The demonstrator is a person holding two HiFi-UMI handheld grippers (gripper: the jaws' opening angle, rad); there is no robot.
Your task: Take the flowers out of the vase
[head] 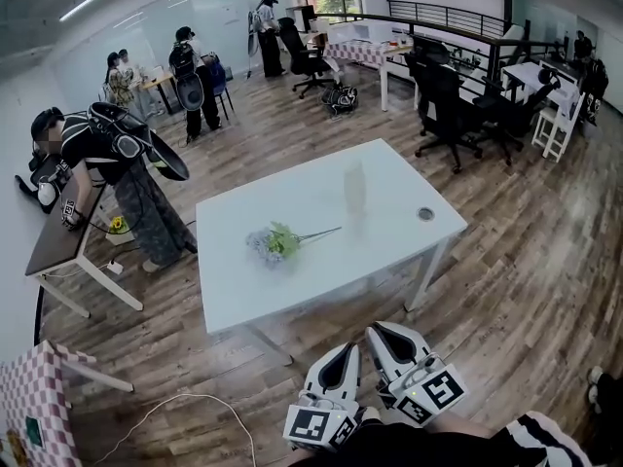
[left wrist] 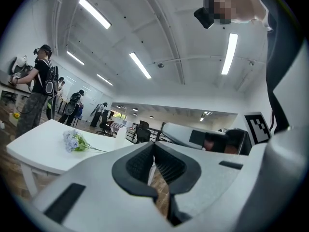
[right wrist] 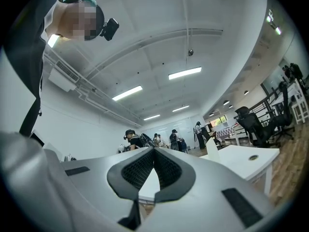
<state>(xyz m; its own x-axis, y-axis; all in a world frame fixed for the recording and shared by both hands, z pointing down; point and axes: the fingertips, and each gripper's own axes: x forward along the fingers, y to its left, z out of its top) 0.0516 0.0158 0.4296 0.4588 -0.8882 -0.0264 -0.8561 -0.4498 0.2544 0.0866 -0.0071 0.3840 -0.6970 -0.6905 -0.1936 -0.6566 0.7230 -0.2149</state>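
Jaws on the left hand-held gripper [left wrist: 154,151] are pressed together, with nothing between them. The right hand-held gripper [right wrist: 154,153] is clenched and empty too. Both sit side by side, low and close to the person's body, just off the near edge of the white worktop [head: 321,285]. I think they rest there because there is nothing left to grab. The flowers [head: 275,243] lie flat on the worktop, out of the vase, with the stems pointing toward it. The vase [head: 355,188] stands upright near the stem ends, not touching them, and it looks empty. So the job looks done. Far behind, other people [head: 122,159] stand by other desks.
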